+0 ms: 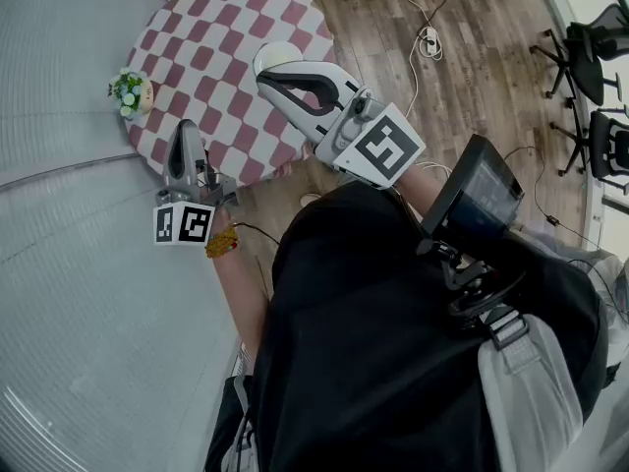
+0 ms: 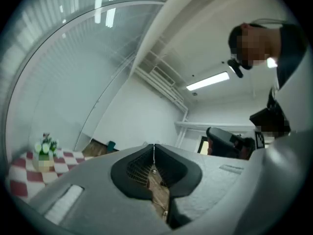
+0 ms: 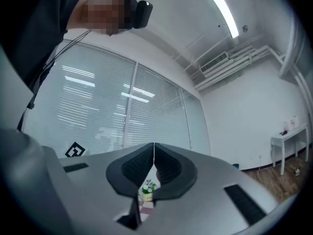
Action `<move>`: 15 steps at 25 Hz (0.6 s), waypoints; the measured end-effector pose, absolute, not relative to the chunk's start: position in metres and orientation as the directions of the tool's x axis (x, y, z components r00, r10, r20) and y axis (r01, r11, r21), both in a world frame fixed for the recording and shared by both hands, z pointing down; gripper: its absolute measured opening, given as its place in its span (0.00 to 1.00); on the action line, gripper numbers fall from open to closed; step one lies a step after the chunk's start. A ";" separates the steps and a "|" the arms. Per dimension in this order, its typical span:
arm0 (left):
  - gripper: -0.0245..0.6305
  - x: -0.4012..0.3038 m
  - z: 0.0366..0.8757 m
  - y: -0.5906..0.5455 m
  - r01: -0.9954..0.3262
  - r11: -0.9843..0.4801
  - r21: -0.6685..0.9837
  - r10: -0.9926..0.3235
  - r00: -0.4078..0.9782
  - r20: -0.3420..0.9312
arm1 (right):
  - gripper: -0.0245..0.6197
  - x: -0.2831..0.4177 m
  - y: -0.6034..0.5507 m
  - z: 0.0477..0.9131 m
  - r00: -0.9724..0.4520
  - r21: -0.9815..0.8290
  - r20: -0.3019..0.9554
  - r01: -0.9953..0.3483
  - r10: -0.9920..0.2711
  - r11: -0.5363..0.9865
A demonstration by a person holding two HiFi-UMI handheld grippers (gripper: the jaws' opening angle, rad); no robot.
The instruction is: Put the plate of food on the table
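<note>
A round table (image 1: 285, 13) with a red-and-white checked cloth stands ahead of me by the glass wall. No plate of food shows in any view. My left gripper (image 1: 184, 129) hovers over the table's near left edge, jaws shut on nothing. My right gripper (image 1: 275, 62) hangs above the table's middle, also shut and empty. In the left gripper view the tips (image 2: 154, 146) meet with nothing between them and the checked cloth (image 2: 22, 173) lies at lower left. The right gripper's tips (image 3: 154, 145) meet too.
A small pot of flowers (image 1: 130, 92) sits at the table's left edge, also seen as the flower pot (image 2: 45, 155) and the same pot (image 3: 148, 190). Cables (image 1: 428, 39) lie on the wood floor. Office chairs (image 1: 590, 57) stand at the right. A glass wall (image 1: 69, 264) runs along the left.
</note>
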State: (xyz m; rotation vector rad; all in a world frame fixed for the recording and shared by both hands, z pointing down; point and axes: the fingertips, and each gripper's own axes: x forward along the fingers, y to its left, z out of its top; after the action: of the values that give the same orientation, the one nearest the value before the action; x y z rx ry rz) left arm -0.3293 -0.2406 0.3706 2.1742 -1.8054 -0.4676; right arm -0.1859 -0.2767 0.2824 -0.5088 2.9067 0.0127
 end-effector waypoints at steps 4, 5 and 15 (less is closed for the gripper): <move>0.06 -0.305 0.359 -0.232 -0.967 -0.211 0.140 -0.977 0.206 -0.048 | 0.06 -0.199 -0.261 0.295 -0.949 0.033 -0.165 -0.278 -0.269 0.960; 0.06 -0.303 0.371 -0.229 -0.973 -0.204 0.109 -0.979 0.203 -0.015 | 0.06 -0.206 -0.255 0.310 -0.960 0.037 -0.138 -0.251 -0.244 0.967; 0.06 -0.287 0.471 -0.203 -0.979 -0.173 0.112 -0.979 0.183 0.088 | 0.06 -0.233 -0.219 0.448 -0.983 -0.037 0.073 -0.171 -0.168 0.985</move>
State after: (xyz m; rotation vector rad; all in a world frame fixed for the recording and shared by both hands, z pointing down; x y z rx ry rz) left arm -0.2871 -0.2026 0.4707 2.3025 -1.9215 -0.0065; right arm -0.2328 -0.2193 0.4481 -0.2743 3.1992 -0.0689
